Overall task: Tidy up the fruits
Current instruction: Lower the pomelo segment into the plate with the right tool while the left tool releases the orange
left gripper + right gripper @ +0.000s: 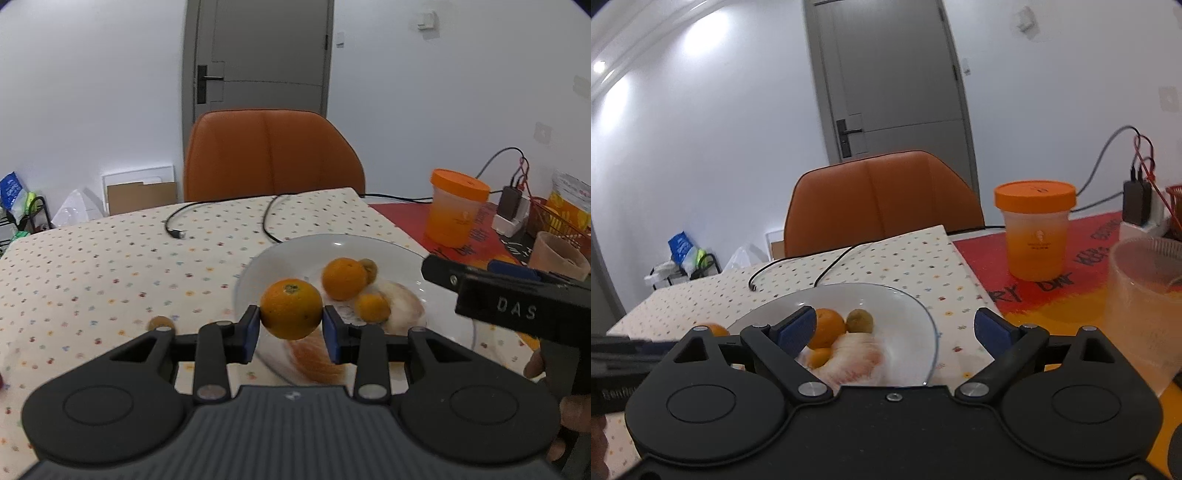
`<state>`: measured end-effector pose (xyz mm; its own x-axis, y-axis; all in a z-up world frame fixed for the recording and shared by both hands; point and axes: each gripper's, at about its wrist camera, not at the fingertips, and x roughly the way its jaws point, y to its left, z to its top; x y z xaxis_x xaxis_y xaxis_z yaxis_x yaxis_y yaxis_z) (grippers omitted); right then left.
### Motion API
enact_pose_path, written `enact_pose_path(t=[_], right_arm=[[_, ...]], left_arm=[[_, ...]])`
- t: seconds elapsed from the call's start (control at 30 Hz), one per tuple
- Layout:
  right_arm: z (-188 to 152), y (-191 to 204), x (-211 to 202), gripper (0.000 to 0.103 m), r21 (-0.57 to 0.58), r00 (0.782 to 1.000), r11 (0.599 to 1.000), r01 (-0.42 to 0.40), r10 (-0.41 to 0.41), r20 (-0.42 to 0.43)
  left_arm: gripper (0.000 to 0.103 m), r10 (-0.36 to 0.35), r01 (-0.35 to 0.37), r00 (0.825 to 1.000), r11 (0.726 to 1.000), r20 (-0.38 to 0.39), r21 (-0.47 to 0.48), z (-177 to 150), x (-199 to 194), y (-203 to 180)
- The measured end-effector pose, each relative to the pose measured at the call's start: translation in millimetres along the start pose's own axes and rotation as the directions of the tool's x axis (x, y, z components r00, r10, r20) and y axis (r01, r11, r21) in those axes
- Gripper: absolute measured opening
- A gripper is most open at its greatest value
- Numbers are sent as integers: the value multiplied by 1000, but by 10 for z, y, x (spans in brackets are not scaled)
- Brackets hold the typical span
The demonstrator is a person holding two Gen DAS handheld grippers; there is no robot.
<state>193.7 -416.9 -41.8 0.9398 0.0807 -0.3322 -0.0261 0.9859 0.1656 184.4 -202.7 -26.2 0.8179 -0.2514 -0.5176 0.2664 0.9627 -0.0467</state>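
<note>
Round orange going to the white ceramic plate

The left gripper (291,328) clamps the round orange (291,308) above the white ceramic plate (436,266), already holding several fruits; one small brownish fruit (160,322) remains on the tabletop. The right gripper (894,332) gapes empty.

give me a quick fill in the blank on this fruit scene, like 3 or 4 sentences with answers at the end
1. The left gripper is shut on an ____.
2. The right gripper has its jaws ____ and holds nothing.
3. The other fruits lie on a white ____.
4. The cup on the red mat has an ____ lid.

Missing words: orange; open; plate; orange
</note>
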Motion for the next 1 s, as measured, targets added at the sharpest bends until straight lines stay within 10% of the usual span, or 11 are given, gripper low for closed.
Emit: enact_pose_path(t=[1.0], right_arm=[[-101,200,-185,92,19,993,998,-56,58,-103]], left_arm=[[46,61,-60,998,995,14,-75,-59,-441,330]])
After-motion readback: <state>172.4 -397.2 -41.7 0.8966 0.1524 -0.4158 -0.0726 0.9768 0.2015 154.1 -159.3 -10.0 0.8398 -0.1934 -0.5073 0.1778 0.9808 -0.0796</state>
